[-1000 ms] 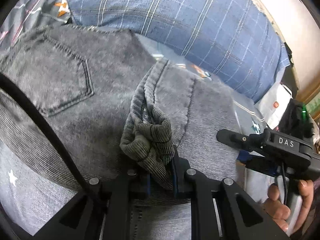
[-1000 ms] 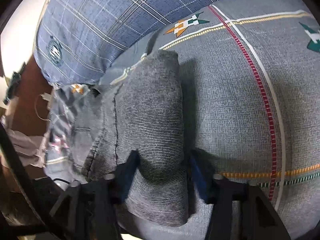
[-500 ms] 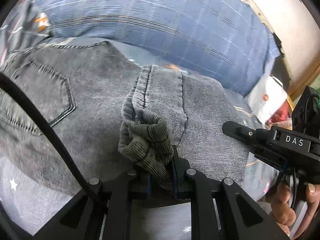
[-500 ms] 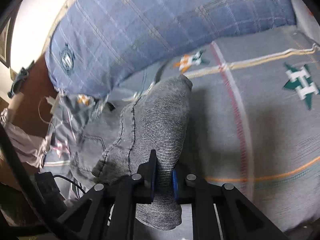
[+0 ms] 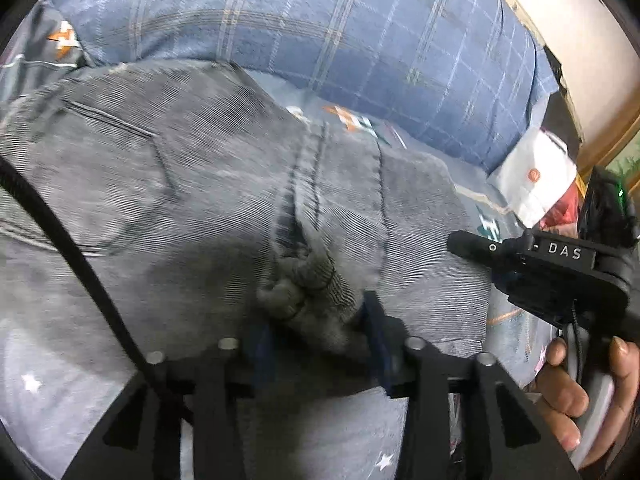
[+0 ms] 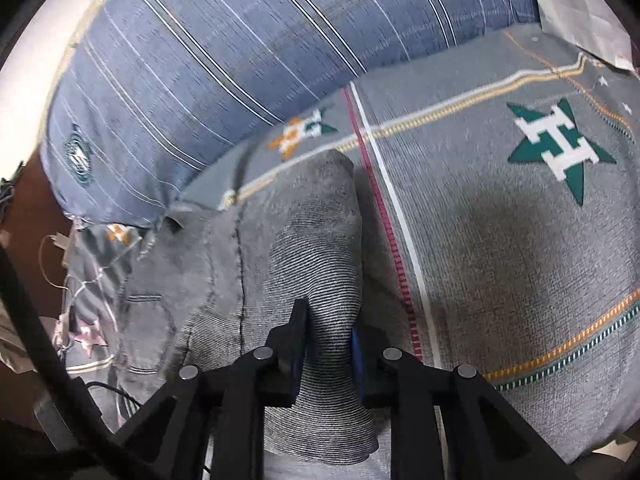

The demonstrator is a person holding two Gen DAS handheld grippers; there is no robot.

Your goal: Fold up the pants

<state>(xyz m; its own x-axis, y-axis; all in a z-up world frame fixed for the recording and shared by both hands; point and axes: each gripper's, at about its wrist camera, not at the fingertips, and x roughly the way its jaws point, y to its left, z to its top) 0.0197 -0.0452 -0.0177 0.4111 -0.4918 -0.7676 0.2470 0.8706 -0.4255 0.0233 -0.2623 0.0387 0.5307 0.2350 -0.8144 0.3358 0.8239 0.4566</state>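
Grey denim pants (image 5: 168,208) lie folded over on a patterned bed sheet, back pocket facing up at the left. My left gripper (image 5: 316,324) is open, its jaws spread on either side of a bunched wad of the pants' fabric (image 5: 308,292) that rests between them. My right gripper (image 6: 326,332) is shut on a fold of the same pants (image 6: 316,248), which runs away from it toward the pillow. The right gripper also shows in the left wrist view (image 5: 472,246), at the right edge of the pants.
A big blue plaid pillow (image 5: 320,32) lies along the far side, also in the right wrist view (image 6: 224,60). A white packet (image 5: 532,184) lies at the right. The grey sheet with green star prints (image 6: 560,148) spreads right of the pants.
My left gripper has opened and let go of the bunched fabric, which has dropped lower. My right gripper, open a second ago, closed on the pants fold and holds it.
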